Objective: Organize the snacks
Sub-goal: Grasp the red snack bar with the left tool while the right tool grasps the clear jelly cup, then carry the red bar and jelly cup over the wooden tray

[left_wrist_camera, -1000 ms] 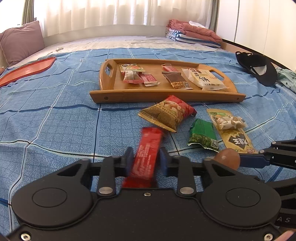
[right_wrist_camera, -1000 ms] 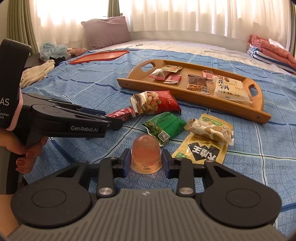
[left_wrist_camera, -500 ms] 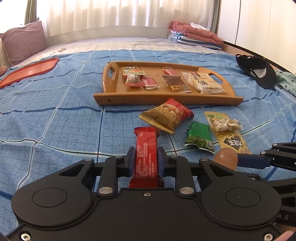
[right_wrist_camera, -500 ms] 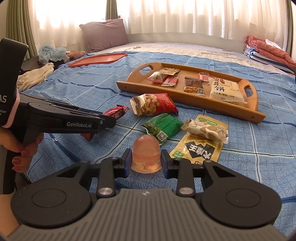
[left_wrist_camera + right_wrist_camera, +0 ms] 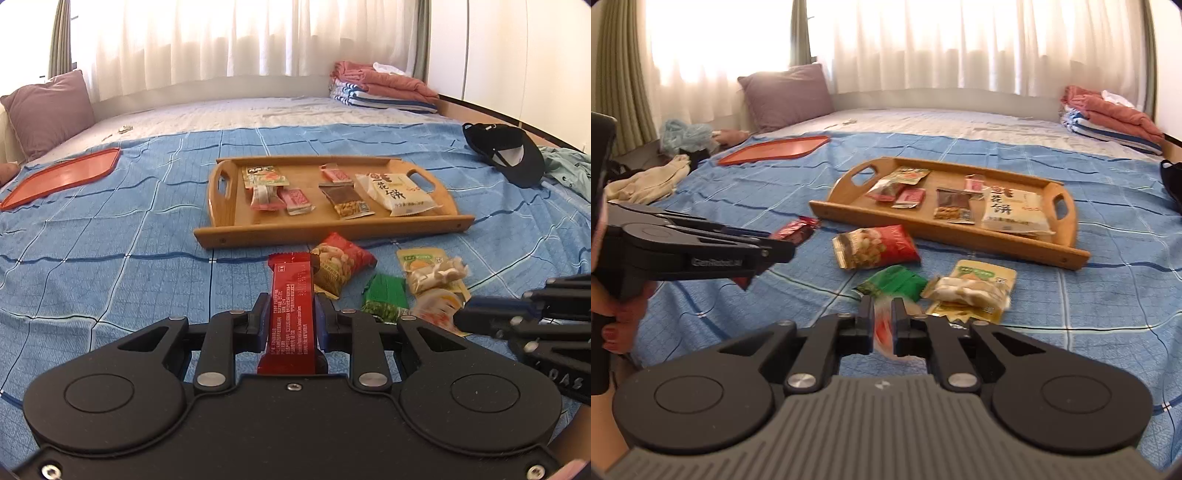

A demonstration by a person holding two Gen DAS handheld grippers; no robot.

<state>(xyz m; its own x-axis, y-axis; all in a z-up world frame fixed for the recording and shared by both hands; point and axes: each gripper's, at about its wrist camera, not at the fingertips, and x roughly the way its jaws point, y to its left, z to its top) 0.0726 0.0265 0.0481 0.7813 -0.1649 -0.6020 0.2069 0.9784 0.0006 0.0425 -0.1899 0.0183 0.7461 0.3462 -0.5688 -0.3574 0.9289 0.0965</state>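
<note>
My left gripper is shut on a long red snack bar, held above the blue bedspread in front of the wooden tray. It also shows in the right wrist view. My right gripper is shut on a clear jelly cup, squeezed and turned sideways; it also shows in the left wrist view. The tray holds several snack packets. A red peanut bag, a green packet and a yellow packet lie loose before it.
An orange flat tray lies far left on the bed. A purple pillow, folded towels and a black cap lie around the edges. Clothes are piled at the left bedside.
Both grippers rose and moved toward the tray. The red bar turned from tilted to straight ahead. The jelly cup turned from upright to sideways and the right fingers closed tighter on it.
</note>
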